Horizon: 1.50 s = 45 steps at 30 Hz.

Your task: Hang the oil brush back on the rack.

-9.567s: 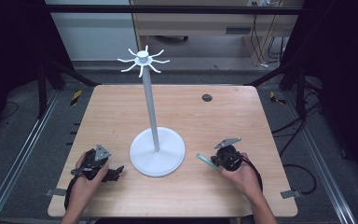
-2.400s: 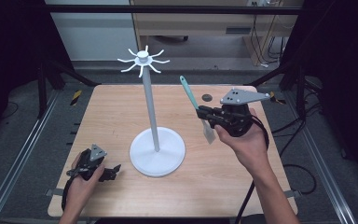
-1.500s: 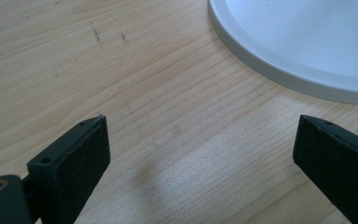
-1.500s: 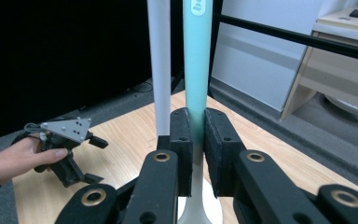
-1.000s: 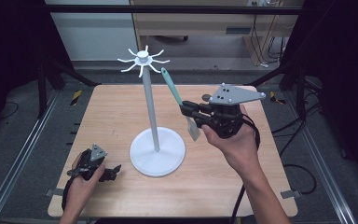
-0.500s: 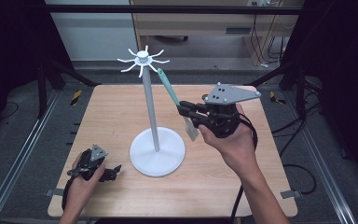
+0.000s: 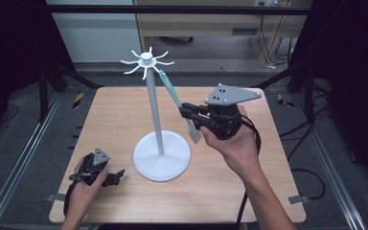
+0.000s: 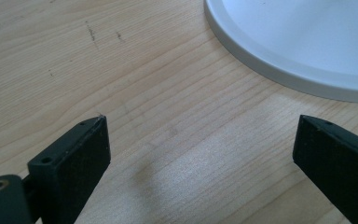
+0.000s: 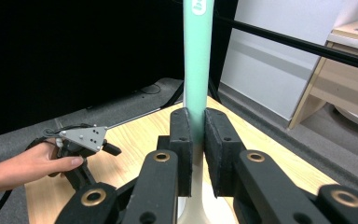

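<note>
Spatula: we see a green-handled spatula [image 7: 175,96] with a pale blade held up in the air, right of the pole and above the middle of the table. Its handle leans up and to the left. The handle tip is just beside one of the hooks at the top of the stand; we cannot tell if it touches.
Right gripper: our right gripper [image 7: 188,113] has its two black jaws pressed tight on the spatula, low on the green handle where it meets the pale part. In the right gripper view the handle [image 9: 197,60] runs straight up between the jaws.
Right hand: our right hand [image 7: 232,139] holds that gripper up off the table, right of the stand.
Stand: we see a white stand [image 7: 154,110] with a thin pole, a round flat base [image 7: 161,155] in the middle of the table, and a ring of small hooks [image 7: 147,61] on top.
Left gripper: our left gripper [image 7: 116,176] lies low at the near left of the table. Its jaws are wide apart with nothing between them. In the left gripper view we see bare wood between the jaws and the rim of the base [image 8: 279,77] near them.
Left hand: our left hand [image 7: 82,189] rests on the table with that gripper, well apart from the spatula.
Table: we see a light wooden table [image 7: 115,120] under it all.
</note>
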### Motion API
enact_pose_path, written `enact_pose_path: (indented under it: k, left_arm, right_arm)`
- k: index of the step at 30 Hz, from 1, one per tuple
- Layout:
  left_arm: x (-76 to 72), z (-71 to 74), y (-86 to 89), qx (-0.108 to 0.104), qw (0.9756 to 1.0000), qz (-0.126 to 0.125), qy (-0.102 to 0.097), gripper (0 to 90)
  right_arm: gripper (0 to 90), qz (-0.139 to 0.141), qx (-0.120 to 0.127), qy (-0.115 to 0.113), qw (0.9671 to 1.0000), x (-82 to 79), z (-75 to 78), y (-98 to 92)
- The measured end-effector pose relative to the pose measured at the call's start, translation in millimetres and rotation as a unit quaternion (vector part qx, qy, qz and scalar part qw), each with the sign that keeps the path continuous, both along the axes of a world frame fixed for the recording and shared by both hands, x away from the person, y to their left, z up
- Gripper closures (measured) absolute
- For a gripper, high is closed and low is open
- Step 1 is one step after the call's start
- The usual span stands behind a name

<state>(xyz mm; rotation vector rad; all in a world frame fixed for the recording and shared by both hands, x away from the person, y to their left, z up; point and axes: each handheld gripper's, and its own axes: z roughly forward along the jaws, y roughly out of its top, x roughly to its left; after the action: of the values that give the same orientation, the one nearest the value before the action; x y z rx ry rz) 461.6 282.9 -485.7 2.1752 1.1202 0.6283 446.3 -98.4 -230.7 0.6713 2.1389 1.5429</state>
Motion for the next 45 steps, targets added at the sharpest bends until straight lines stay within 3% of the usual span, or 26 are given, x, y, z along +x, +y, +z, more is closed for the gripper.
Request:
enact_pose_path:
  k: [41,45]
  left_arm:
    - [0.0,-0.3,-0.2,0.001,1.0000,-0.002,0.002,3.6]
    - [0.1,-0.5,-0.3,0.001,1.0000,-0.003,0.003,3.6]
  right_arm:
    - [83.7,-0.005,-0.009,0.006,0.9999,8.5,-5.6,12.2]
    - [78.1,-0.003,-0.008,0.009,0.9999,9.4,-6.3,11.5]
